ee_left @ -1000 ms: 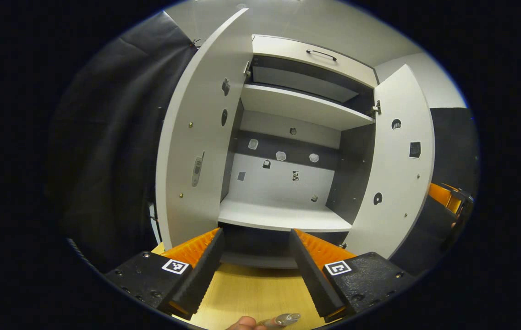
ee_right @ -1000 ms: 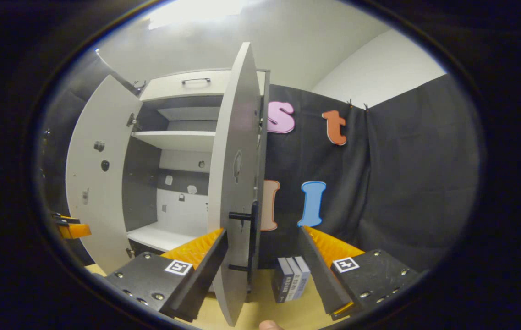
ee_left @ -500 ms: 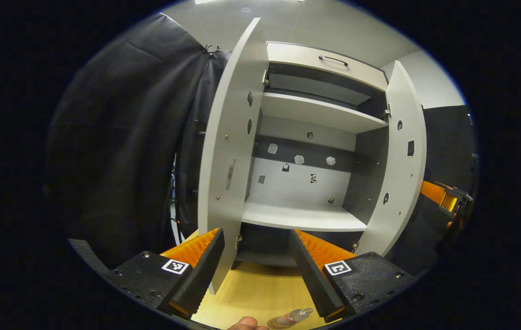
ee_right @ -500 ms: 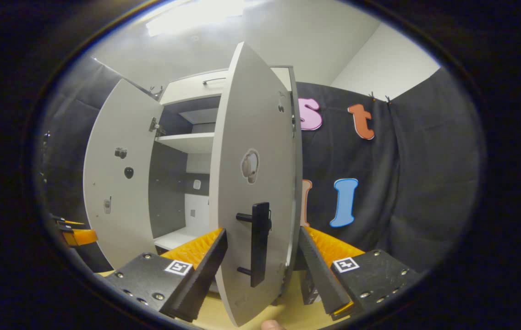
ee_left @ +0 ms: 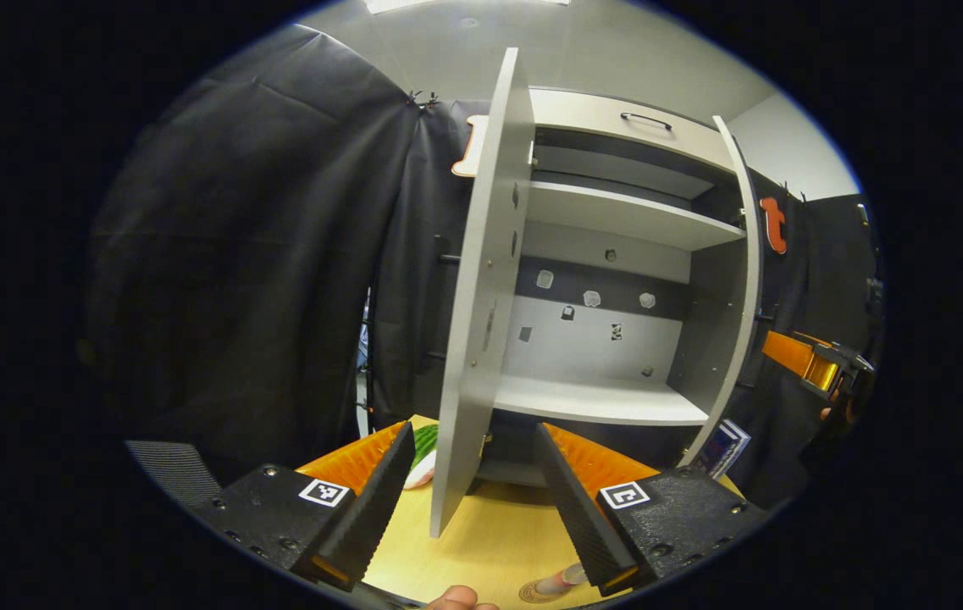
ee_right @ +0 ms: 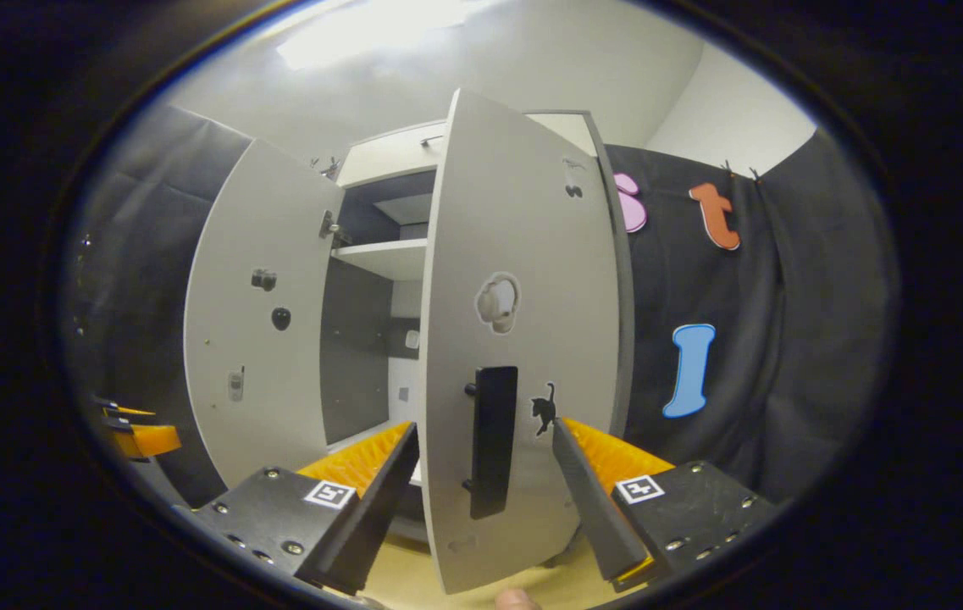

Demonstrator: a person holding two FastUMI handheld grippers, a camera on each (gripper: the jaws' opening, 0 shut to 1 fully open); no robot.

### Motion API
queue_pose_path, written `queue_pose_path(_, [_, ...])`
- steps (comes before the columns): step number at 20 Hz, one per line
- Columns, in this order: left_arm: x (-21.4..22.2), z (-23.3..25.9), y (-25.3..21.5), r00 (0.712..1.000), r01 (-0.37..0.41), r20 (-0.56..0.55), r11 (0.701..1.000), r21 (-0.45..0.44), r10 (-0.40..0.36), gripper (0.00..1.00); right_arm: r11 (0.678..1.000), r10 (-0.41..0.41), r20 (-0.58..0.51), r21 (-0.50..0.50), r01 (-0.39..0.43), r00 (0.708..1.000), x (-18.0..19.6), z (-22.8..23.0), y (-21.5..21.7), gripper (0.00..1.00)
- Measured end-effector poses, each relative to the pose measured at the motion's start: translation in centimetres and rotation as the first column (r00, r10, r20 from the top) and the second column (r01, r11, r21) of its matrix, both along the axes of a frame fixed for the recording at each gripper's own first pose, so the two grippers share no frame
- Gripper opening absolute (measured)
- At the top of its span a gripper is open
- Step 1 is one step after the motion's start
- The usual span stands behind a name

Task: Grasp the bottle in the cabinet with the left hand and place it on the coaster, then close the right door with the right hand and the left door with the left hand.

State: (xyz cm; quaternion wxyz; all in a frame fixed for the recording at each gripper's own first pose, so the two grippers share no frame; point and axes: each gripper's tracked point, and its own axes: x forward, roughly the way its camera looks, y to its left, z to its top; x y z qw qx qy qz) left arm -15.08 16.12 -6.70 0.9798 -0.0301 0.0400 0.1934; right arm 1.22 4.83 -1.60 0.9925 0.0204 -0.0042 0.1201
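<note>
The right gripper (ee_right: 485, 474) stands wide open and empty, its jaws framing the lower outer face of the right door (ee_right: 523, 339); the dark handle (ee_right: 491, 440) of that door lies between and just beyond the fingertips, though contact with the panel cannot be confirmed. Beyond this door, the cabinet interior (ee_right: 379, 339) is seen through a narrowing gap, with the left door (ee_right: 261, 322) standing open farther off to the left. The left gripper (ee_left: 473, 483) is likewise wide open and holds nothing; the edge of the left door (ee_left: 481, 339) rises directly ahead between its jaws, and past it lie the bare shelves (ee_left: 608, 398) of the cabinet. Below and slightly right of this gripper, at the near edge of the bench (ee_left: 481, 542), the bottle (ee_left: 561, 580) rests on the coaster (ee_left: 539, 591), so the placing step appears complete. The step in hand is judged to be the closing of the right door, now partly swung toward the cabinet. The next move calls for a push on the door's outer face until it seats against the frame, after which the left gripper must pass to the outer side of the left door and press it shut.
</note>
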Motion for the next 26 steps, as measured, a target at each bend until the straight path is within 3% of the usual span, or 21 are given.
queue_pose_path(11, [-2.0,0.2,1.6,0.999,-0.052,0.004,0.999,0.008,0.052,0.92,0.998,0.053,-0.005,0.039,-0.053,0.999,-0.8,0.1,2.3,0.96])
queue_pose_path(20, [-1.4,-0.1,2.3,0.998,-0.058,0.002,0.998,0.009,0.058,0.92,0.998,0.054,-0.013,0.043,-0.053,0.998,-0.5,-0.4,2.5,0.96])
queue_pose_path(25, [-0.8,0.5,4.7,0.994,-0.110,0.016,0.993,0.035,0.110,0.92,0.998,0.042,-0.010,0.043,-0.041,0.999,0.0,-0.5,2.3,0.96])
queue_pose_path(26, [-0.8,0.6,5.3,0.992,-0.123,0.016,0.992,0.040,0.122,0.87,0.998,0.037,-0.009,0.042,-0.036,0.999,0.1,-0.6,2.2,0.96])
